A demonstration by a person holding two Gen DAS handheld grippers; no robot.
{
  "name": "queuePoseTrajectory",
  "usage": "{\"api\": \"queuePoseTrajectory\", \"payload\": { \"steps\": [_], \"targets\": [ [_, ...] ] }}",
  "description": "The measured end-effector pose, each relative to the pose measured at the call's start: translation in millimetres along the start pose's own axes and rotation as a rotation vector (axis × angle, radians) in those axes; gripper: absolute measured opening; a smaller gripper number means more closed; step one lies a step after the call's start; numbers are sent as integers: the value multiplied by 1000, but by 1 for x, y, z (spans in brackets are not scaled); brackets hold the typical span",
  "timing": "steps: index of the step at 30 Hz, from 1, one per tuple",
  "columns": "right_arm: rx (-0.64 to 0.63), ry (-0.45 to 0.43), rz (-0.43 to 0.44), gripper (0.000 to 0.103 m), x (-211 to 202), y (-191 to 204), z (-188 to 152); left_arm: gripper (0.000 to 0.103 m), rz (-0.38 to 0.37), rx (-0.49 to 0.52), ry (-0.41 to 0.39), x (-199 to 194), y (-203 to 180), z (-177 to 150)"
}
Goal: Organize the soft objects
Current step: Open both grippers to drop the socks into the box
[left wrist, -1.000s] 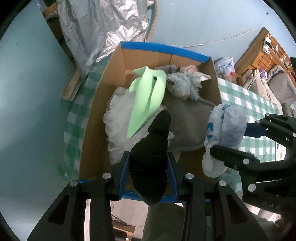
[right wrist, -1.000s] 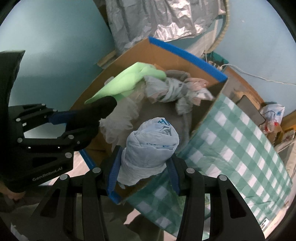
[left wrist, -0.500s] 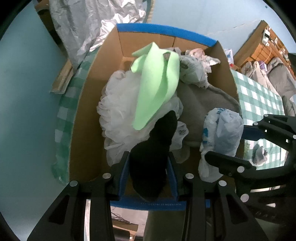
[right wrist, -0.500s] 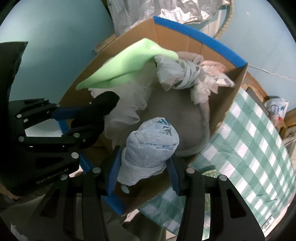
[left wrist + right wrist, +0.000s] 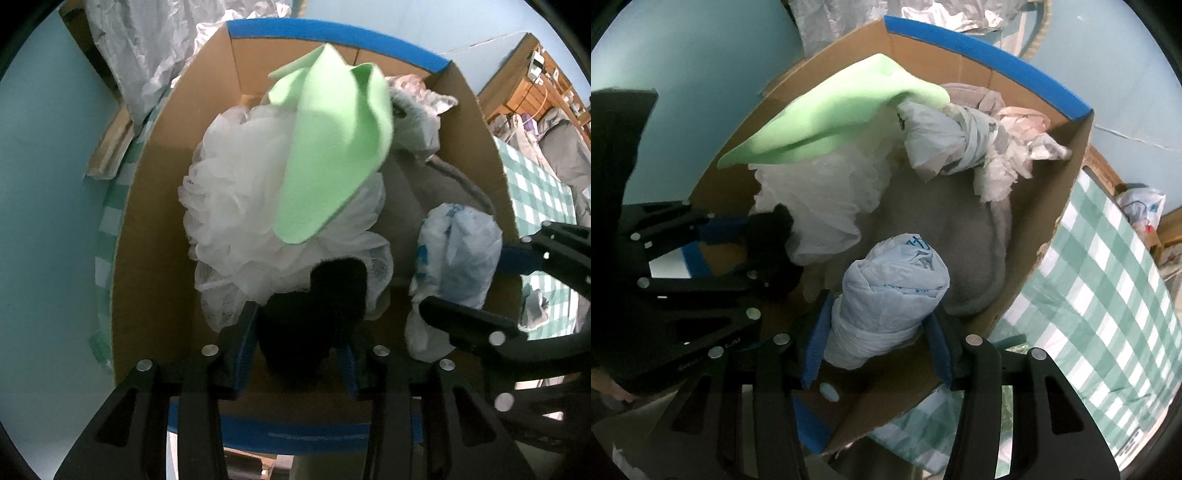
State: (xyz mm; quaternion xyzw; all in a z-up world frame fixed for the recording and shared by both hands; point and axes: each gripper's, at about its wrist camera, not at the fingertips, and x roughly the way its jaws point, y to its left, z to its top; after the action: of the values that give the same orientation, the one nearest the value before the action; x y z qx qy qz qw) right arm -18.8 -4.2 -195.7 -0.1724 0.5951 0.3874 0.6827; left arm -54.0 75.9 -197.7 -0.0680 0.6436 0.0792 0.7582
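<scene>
To the right of the right gripper (image 5: 879, 310) we saw a green-and-white checked tablecloth (image 5: 1108, 295) spread flat. Beyond it, further right, a white plastic bag (image 5: 1141, 206) sat by some wooden furniture (image 5: 1169, 229). Far ahead of the gripper we noticed a crinkled silver sheet (image 5: 942, 11). A pale blue wall (image 5: 701, 55) lay ahead and left, and a thin cable (image 5: 1137, 137) ran along it at the right.
</scene>
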Motion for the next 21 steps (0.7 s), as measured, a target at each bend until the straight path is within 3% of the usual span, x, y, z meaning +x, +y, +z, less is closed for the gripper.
{"api": "queuePoseTrajectory", "payload": {
  "steps": [6,21],
  "targets": [
    [-12,-13,6,60,-12,2,1,75,29,-11,-21,-10,4,-7],
    [5,-89,21,62,-59,-12,-8,79,26,-24,-77,-46,-8,-7]
  ]
}}
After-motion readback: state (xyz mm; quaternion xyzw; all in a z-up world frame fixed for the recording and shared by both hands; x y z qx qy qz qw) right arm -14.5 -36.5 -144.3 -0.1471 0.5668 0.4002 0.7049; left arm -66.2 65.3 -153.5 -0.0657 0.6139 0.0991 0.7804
